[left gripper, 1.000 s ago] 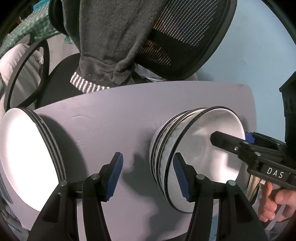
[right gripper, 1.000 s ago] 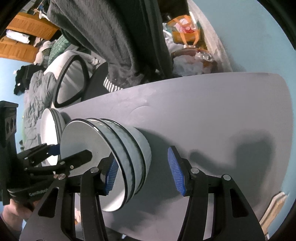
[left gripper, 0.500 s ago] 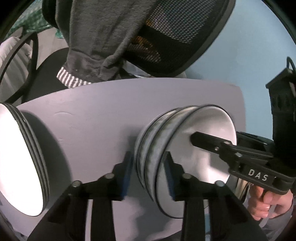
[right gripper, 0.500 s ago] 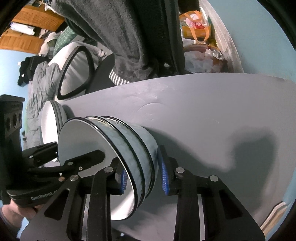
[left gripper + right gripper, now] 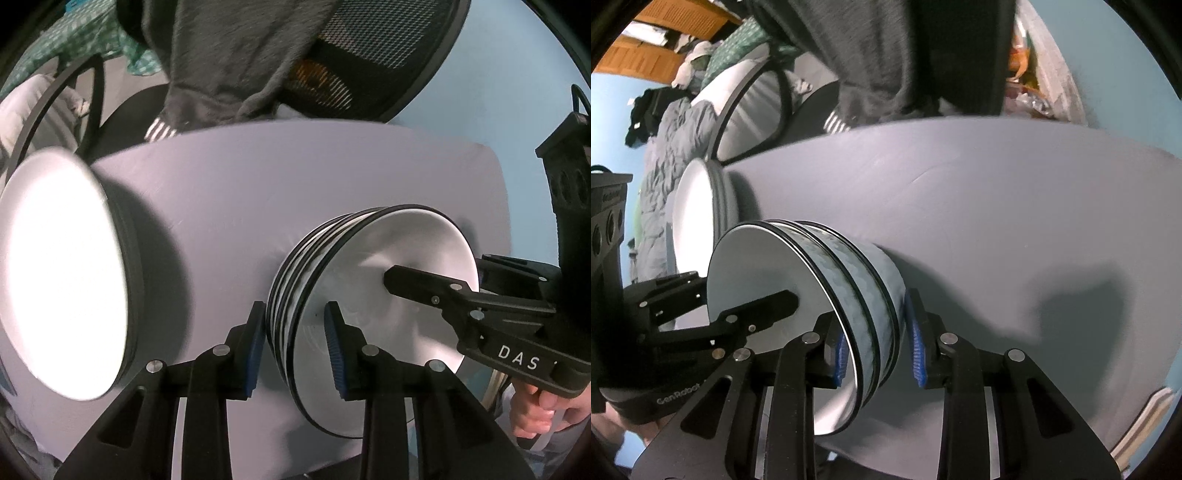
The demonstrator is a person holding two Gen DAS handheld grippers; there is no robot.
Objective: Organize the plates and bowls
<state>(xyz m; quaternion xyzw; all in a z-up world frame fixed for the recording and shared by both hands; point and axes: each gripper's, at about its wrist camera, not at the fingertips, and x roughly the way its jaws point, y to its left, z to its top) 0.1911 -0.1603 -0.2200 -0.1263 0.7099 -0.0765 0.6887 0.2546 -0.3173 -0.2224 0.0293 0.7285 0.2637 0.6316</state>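
Both grippers clamp the stack of bowls [image 5: 332,280] from opposite sides, left gripper [image 5: 295,347] and right gripper [image 5: 877,352] each narrowed across its rims, while the stack of plates [image 5: 62,277] lies off the left gripper's left.

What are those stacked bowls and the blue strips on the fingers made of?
The stacked bowls look like glazed ceramic, possibly melamine: smooth white insides with soft shine, thin black rims, pale blue patterned outsides. The blue pads on the right tool look like ribbed rubber, matte with fine ridges. The left tool carries the same.
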